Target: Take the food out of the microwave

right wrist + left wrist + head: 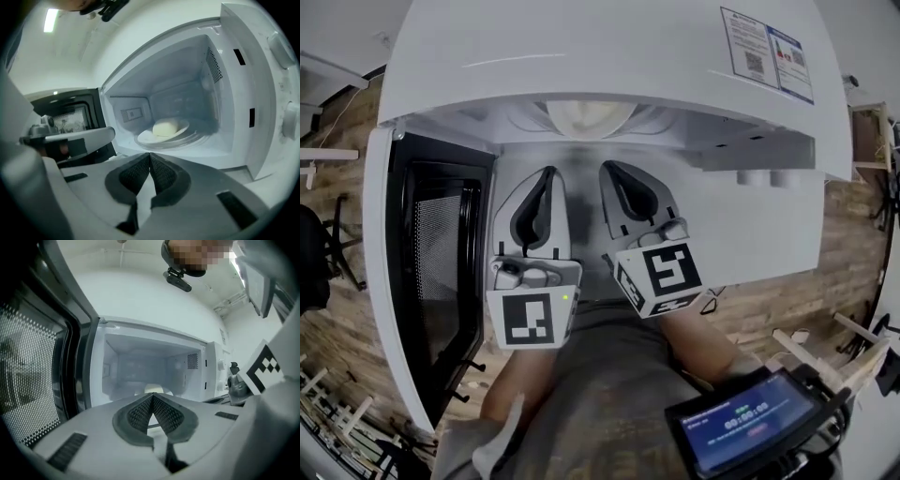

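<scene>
At the left edge, door [441, 281]: swung wide open, sticking out beside the left gripper; best not to bump it.
Left gripper [152, 397]: just in front of the microwave [609, 56] mouth, fingers shut together, nothing between them.
Food [166, 127]: pale soft lump in the middle of a plate [145, 137], on the round tray [206, 133], mid-floor of the microwave, not touched yet.
Right gripper [150, 155]: just beside the left one, also outside the mouth, fingers pressed together and empty.
Right edge, knob panel [286, 117]: near the right gripper's side; best kept clear of.
How to do it well: open the fingers first, go in low and straight, pinch the plate rim and not the soft food, lift a little, pull out flat.
Room to move: wide gap at the mouth, low roof inside, walls near on both sides; probably safest down the middle.
</scene>
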The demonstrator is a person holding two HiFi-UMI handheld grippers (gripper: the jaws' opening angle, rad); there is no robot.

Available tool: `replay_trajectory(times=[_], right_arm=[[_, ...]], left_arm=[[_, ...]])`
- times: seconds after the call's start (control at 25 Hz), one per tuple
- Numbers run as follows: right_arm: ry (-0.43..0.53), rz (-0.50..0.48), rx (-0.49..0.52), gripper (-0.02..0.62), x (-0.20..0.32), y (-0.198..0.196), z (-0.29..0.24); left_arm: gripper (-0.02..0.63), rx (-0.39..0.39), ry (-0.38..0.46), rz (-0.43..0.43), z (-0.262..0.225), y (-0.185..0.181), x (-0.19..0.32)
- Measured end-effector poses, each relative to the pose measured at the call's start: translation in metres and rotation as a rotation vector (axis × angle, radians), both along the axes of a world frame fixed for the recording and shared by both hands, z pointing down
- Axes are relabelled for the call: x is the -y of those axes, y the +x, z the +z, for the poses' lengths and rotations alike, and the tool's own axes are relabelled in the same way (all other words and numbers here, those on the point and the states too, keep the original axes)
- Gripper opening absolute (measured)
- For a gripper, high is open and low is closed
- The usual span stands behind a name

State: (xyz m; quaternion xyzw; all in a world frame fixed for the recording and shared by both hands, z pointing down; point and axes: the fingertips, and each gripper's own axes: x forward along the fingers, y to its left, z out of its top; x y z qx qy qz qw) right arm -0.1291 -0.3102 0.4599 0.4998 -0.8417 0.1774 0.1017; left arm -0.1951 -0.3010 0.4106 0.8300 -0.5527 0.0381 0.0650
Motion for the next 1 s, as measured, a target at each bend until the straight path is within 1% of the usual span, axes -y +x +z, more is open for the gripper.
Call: replay_trajectory(times=[0.08,0.24,0.28,0.32,0.52,0.8,0.92,1.0], right_arm=[[-0.061,0.017,0.078,0.008,0.003,0.001,-0.008],[-0.13,0.034,0.182,0.012,0.014,-0.001,-0.024],[-0.16,0.044,0.213,0.029,0.017,-0.001,-0.024],[-0.193,0.053,0.237,0.069,0.02,-0.001,-0.023],[-0.337,0.092,0.36,0.104,0.029,-0.003,-0.015],[-0.491,0.159,0.544,0.106,0.035,-0.003,-0.004],[-0.551,0.17,0.653,0.103,0.038,-0.008,-0.004],[-0.581,0.179,0.73,0.115,0.043,-0.01,-0.008]], left_arm=[[0.006,-0.002,-0.023,0.002,-0.01,0.001,-0.002],[0.006,0.001,-0.046,0.004,-0.025,0.002,-0.001],[0.006,0.002,-0.052,0.004,-0.027,0.002,-0.001],[0.006,0.003,-0.058,0.005,-0.029,0.003,0.0],[0.006,0.02,-0.091,0.008,-0.03,0.0,0.003],[0.006,0.01,-0.127,0.005,-0.024,-0.004,0.009],[0.006,-0.002,-0.138,0.003,-0.024,-0.003,0.011],[0.006,-0.005,-0.141,0.002,-0.026,-0.004,0.012]])
